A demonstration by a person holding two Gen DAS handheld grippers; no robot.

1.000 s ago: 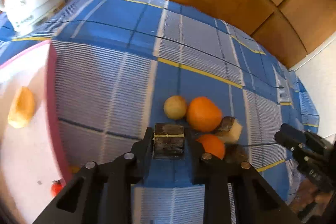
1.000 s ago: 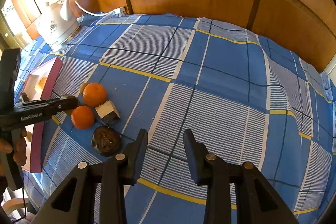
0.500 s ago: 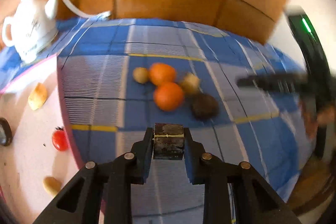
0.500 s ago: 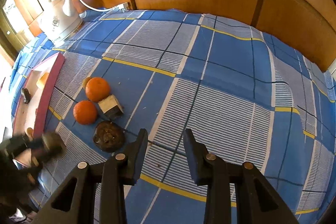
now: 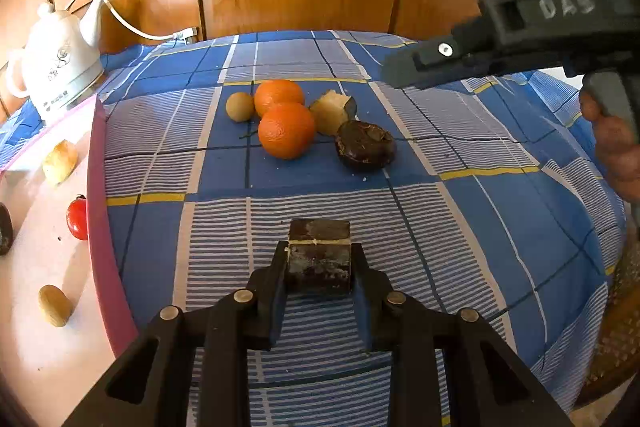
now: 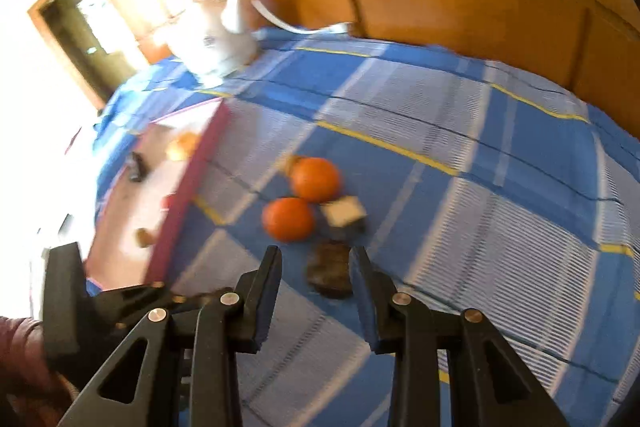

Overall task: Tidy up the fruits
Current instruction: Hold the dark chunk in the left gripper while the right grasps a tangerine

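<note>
Gripping the dark block in my left gripper, I pulled back from fruit pile toward tray; right gripper stayed empty, jaws apart.

A blue plaid cloth covers the table. On it lie two oranges, touching, a small tan fruit just beside the far one, a pale cut chunk and a dark round piece. A pink-rimmed tray sits at the left, a white kettle behind it.
</note>
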